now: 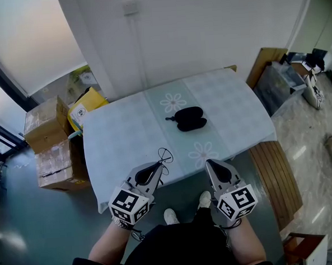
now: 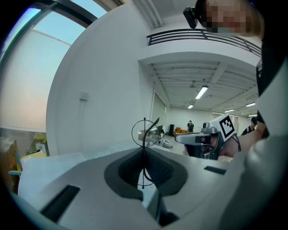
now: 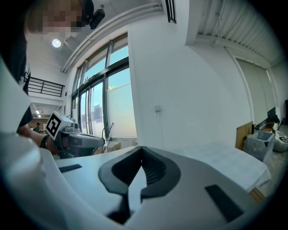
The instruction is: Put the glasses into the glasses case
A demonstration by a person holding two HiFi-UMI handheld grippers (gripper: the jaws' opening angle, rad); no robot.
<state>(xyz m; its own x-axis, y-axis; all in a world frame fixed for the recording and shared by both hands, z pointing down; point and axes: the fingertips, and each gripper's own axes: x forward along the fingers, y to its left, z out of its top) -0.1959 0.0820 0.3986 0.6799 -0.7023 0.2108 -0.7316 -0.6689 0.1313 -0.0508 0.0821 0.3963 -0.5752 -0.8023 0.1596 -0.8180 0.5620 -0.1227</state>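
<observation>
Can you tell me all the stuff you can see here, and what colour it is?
table: one, pale blue flowery cloth, middle
glasses case: one, black, on the table's centre
glasses: one pair, thin dark wire, over the table's near edge
cardboard boxes: at least two, brown, on the floor left of the table
yellow box: one, behind the cardboard boxes
bench: one, wooden, right of the table
plastic bin: one, clear, far right
shoes: two, white, on the person's feet
left gripper: grey, jaws pinching the glasses
right gripper: grey, jaws together, empty
</observation>
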